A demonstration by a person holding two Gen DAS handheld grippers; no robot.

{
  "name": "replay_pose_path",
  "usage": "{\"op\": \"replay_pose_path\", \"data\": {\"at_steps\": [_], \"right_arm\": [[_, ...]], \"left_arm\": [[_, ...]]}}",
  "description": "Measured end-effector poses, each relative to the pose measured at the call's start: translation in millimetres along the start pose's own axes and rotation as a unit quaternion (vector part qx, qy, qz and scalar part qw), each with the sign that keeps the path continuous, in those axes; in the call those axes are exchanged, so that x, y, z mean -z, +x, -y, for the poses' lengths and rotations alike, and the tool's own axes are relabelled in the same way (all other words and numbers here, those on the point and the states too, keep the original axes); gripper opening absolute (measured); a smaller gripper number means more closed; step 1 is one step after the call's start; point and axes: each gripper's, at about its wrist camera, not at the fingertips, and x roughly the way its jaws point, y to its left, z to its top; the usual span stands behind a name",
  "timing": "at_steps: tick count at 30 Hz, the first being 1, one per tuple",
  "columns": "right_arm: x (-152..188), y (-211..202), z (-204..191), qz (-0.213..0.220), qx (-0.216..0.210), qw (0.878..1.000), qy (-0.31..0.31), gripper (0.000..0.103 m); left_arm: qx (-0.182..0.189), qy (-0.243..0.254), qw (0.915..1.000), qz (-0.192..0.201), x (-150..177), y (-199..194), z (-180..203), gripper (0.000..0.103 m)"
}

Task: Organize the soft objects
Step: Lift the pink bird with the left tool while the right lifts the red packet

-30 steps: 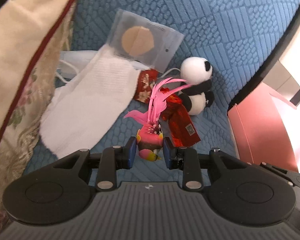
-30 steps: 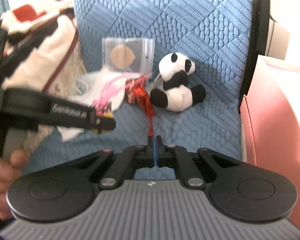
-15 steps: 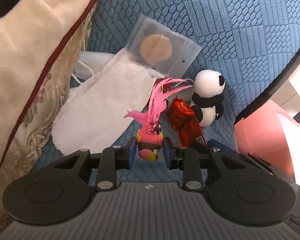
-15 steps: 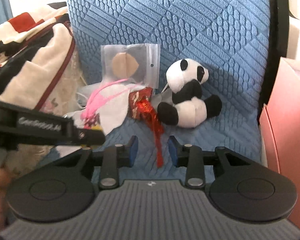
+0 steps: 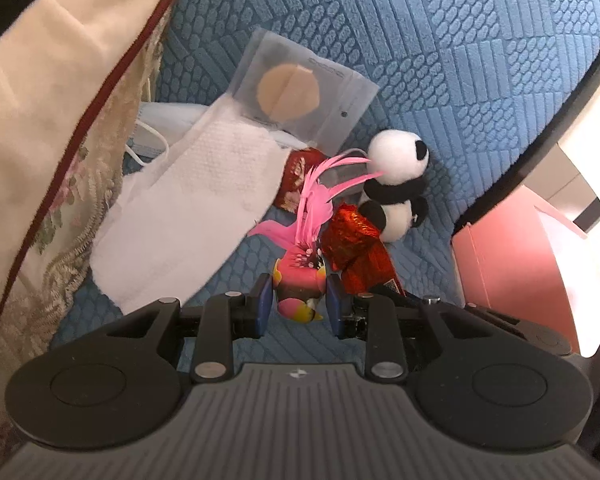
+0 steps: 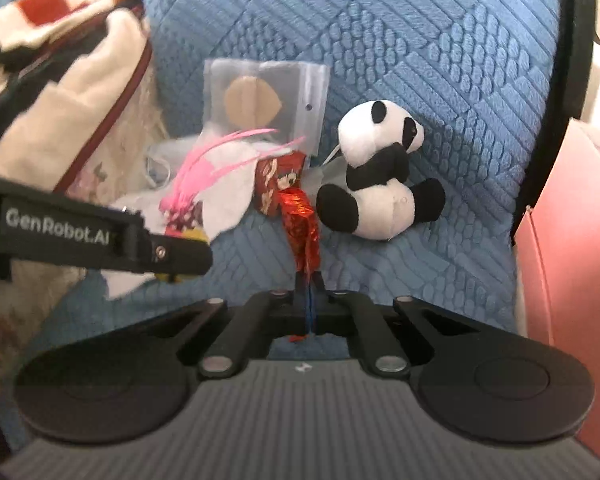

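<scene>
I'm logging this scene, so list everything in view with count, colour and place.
Seat cover: one, blue quilted, under and behind everything.
Cushion: one, cream with dark red piping, far left.
White cloth: one, white, on the seat beside the cushion.
Clear pouch: one, see-through with a tan disc, against the backrest.
Panda plush: one, black and white, seated right of centre.
Patterned red packet: one, red and gold, below the pouch.
Foil wrapper: one, shiny red, pinched at its near end.
Feathered bird toy: one, pink and yellow.
Pink box: one, right edge.
Left gripper: black, shut on the bird toy.
Right gripper: black, shut on the foil wrapper.
</scene>
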Motion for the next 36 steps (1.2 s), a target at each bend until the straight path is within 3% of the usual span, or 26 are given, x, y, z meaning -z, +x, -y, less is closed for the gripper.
{"op": "replay_pose_path", "data": {"at_steps": [18, 36], "right_arm": [[10.5, -41.9, -19.0, -0.033, 0.019, 0.997, -0.06, 0.003], [46.5, -90.6, -10.4, -0.015, -0.034, 0.999, -0.001, 0.003]], "left_arm": [[0.002, 0.005, 1.0, -0.002, 12.0, -13.6, -5.3, 0.033], [-0.033, 0.018, 0.9993, -0.004, 48.6, -33.4, 8.4, 0.033]]}}
